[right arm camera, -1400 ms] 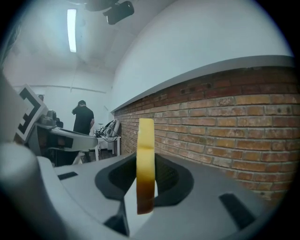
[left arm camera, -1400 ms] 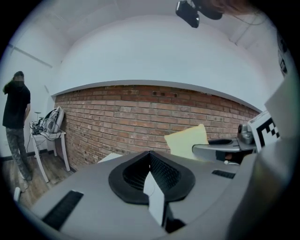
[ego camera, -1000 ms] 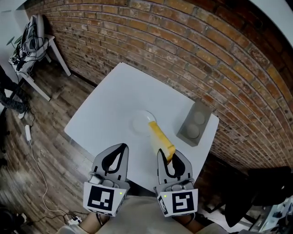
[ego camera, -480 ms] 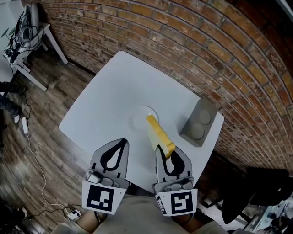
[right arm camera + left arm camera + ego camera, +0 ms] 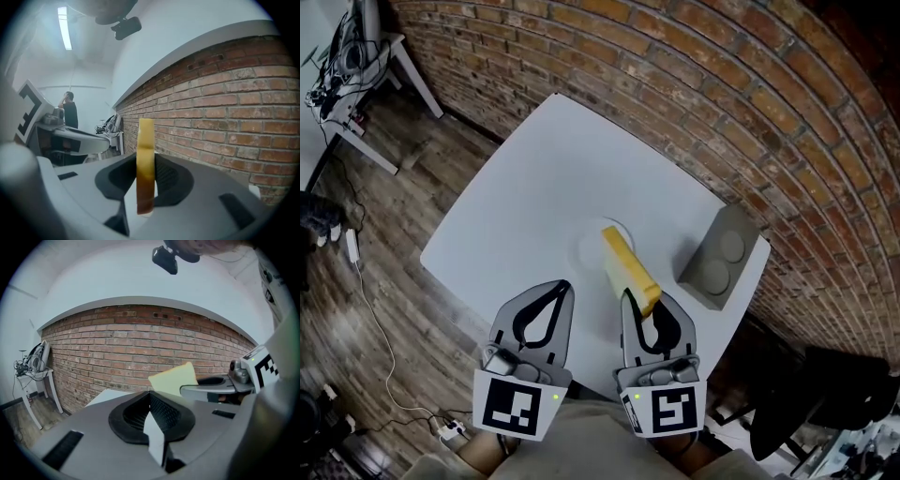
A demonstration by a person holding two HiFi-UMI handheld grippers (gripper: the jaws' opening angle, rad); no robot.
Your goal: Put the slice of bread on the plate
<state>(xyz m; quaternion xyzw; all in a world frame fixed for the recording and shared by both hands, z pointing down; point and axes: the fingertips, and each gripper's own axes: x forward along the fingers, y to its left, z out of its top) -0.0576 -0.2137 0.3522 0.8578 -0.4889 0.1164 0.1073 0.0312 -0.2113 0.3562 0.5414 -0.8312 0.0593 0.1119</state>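
Only the head view shows the round white plate [image 5: 589, 249] near the middle of the smooth white table [image 5: 525, 187]. It also shows a grey box with two round discs [image 5: 720, 260] at the table's right edge, beside the brick wall [image 5: 694, 84]. The right gripper view shows the slice of bread [image 5: 146, 159] edge-on: thin, pale yellow, browner at the crust, standing upright. The jaws of the right gripper [image 5: 145, 190] pinch its near end, and the rest sticks out ahead of them. Seen from the head view, its far end overlaps the plate. The left gripper [image 5: 151, 401] hangs over the table's near edge, its ribbed black jaws together on nothing.
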